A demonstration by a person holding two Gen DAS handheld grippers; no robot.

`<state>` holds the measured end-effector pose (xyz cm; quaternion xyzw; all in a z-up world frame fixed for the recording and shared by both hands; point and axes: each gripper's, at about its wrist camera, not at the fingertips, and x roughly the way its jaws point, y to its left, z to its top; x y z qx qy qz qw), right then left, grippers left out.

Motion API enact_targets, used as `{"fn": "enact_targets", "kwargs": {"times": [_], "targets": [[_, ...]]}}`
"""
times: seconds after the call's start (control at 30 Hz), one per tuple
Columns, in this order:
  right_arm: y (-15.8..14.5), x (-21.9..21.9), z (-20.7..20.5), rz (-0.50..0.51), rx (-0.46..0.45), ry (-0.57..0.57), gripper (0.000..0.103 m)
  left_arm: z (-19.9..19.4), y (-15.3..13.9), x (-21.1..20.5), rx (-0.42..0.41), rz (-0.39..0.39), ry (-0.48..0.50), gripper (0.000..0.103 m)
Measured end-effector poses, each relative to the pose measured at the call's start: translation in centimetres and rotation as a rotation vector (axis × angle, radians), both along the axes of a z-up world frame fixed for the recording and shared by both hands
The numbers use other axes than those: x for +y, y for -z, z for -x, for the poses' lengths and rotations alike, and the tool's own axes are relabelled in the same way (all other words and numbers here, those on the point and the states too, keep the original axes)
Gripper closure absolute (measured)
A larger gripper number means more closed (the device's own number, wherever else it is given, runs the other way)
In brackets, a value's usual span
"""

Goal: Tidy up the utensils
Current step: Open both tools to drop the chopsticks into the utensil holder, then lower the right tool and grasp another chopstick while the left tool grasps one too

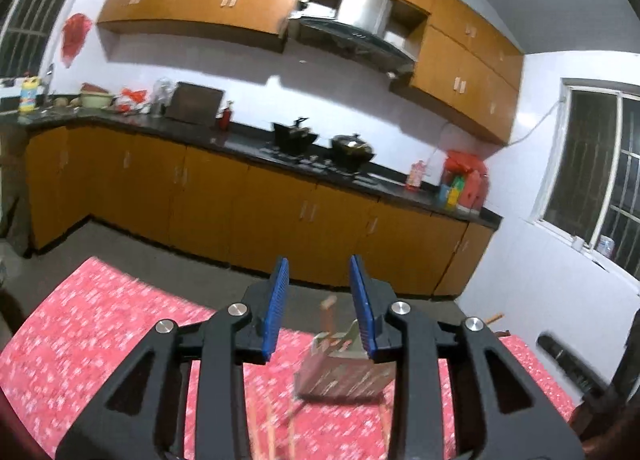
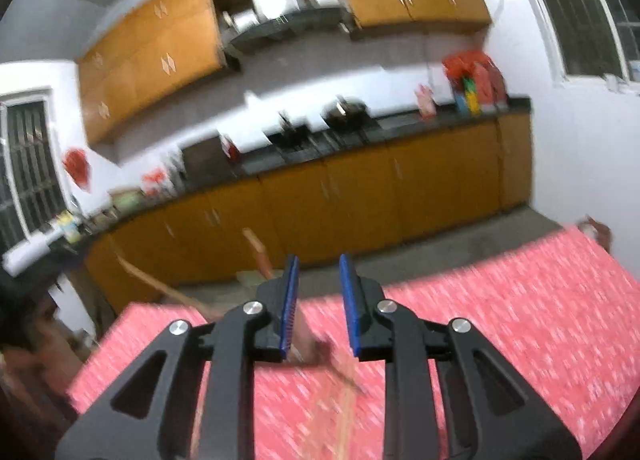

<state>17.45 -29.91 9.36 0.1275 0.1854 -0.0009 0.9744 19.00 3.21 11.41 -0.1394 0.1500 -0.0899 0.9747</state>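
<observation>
A kitchen at night: the left gripper hangs above a table spread with a red patterned cloth, its blue ribbed pads parted by a modest gap with nothing between them. Beyond its fingertips, toward the right of the left wrist view, a metal utensil holder stands on the cloth, and a wooden-handled utensil rises out of it. The holder sits near the far edge of the table, just past the right pad, and is blurred, so what else it holds cannot be made out. Thin, pale sticks, possibly chopsticks, lie smeared on the cloth near the bottom of that view.

The right gripper likewise stands slightly open over the same cloth, its pads gripping nothing. A blurred brownish object lies on the cloth below the gap, too smeared to name, and a streaked wooden stick trails toward the near edge.

Behind the table run orange-brown base cabinets under a dark countertop, where two black woks sit on the stove beneath a steel range hood. Barred windows flank the white-tiled room.
</observation>
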Motion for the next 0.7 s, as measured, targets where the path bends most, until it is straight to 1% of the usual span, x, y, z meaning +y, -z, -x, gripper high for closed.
{"fn": "enact_targets", "kwargs": {"times": [0.07, 0.1, 0.13, 0.2, 0.27, 0.37, 0.47, 0.6, 0.7], "targets": [[3.7, -0.7, -0.3, 0.001, 0.125, 0.009, 0.08, 0.6, 1.5, 0.9, 0.049, -0.003, -0.022, 0.07], [6.2, -0.8, -0.5, 0.003, 0.208, 0.011, 0.08, 0.8, 2.8, 1.5, 0.092, -0.009, -0.029, 0.07], [7.6, -0.8, -0.6, -0.002, 0.254, 0.007, 0.08, 0.7, 3.7, 1.7, 0.126, -0.018, -0.037, 0.07], [10.9, -0.4, -0.5, -0.021, 0.351, -0.023, 0.08, 0.8, 6.9, 2.4, 0.229, -0.044, -0.047, 0.07], [13.7, 0.6, -0.2, -0.014, 0.426, -0.057, 0.08, 0.9, 9.5, 3.0, 0.308, -0.046, -0.044, 0.07], [15.8, 1.8, 0.3, -0.008, 0.476, -0.088, 0.082, 1.2, 13.1, 3.5, 0.408, -0.048, -0.034, 0.07], [17.0, 2.7, 0.2, 0.002, 0.502, -0.093, 0.082, 1.8, 15.4, 3.6, 0.463, -0.048, -0.021, 0.07], [18.0, 3.0, -0.4, 0.019, 0.525, -0.097, 0.083, 2.2, 17.5, 3.4, 0.512, -0.043, -0.002, 0.07], [18.0, 3.6, -0.7, 0.068, 0.519, -0.093, 0.086, 2.4, 18.2, 2.9, 0.532, -0.041, 0.018, 0.07]]}}
